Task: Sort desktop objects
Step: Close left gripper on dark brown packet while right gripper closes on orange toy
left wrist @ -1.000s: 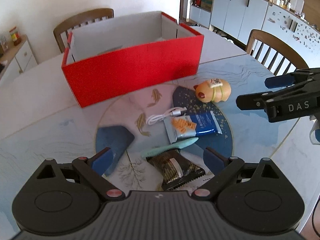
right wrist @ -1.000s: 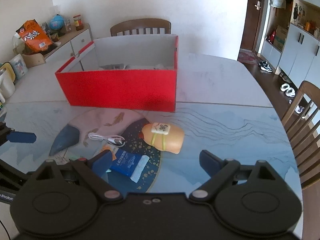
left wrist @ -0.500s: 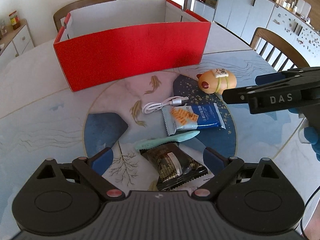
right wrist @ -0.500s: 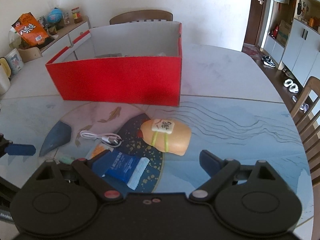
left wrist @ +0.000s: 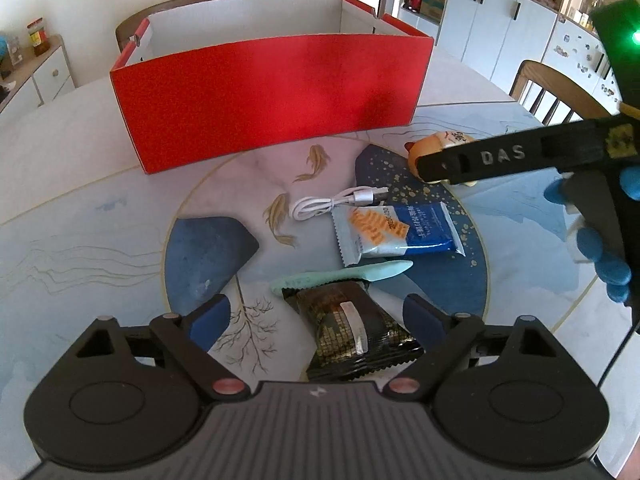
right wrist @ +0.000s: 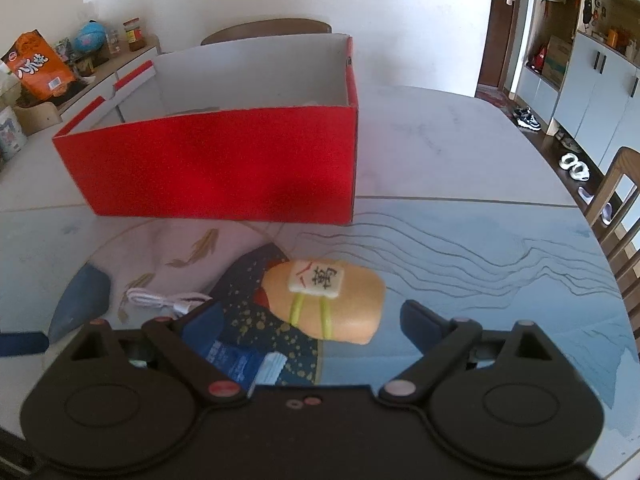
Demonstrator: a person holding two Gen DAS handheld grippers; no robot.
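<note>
A red open box [left wrist: 272, 92] stands at the back of the table; it also shows in the right wrist view [right wrist: 216, 160]. My left gripper [left wrist: 316, 320] is open, its fingers either side of a dark snack packet [left wrist: 352, 332]. Beyond it lie a mint green comb [left wrist: 344, 276], a blue snack packet [left wrist: 396, 230] and a white USB cable [left wrist: 336, 204]. My right gripper [right wrist: 312, 316] is open just in front of an orange toy [right wrist: 328, 300] with a mahjong tile on it. The toy [left wrist: 440, 142] is partly hidden by the right gripper in the left wrist view.
The table [right wrist: 460, 160] has a fish-patterned top. Wooden chairs stand behind the box [right wrist: 264, 30] and at the right edge [left wrist: 560, 88]. A sideboard [right wrist: 60, 76] with a snack bag and jars is at the far left. Cabinets [left wrist: 500, 20] line the right wall.
Both grippers have moved forward and lower. The left one now straddles the dark snack packet. The right one has closed in on the orange toy.
</note>
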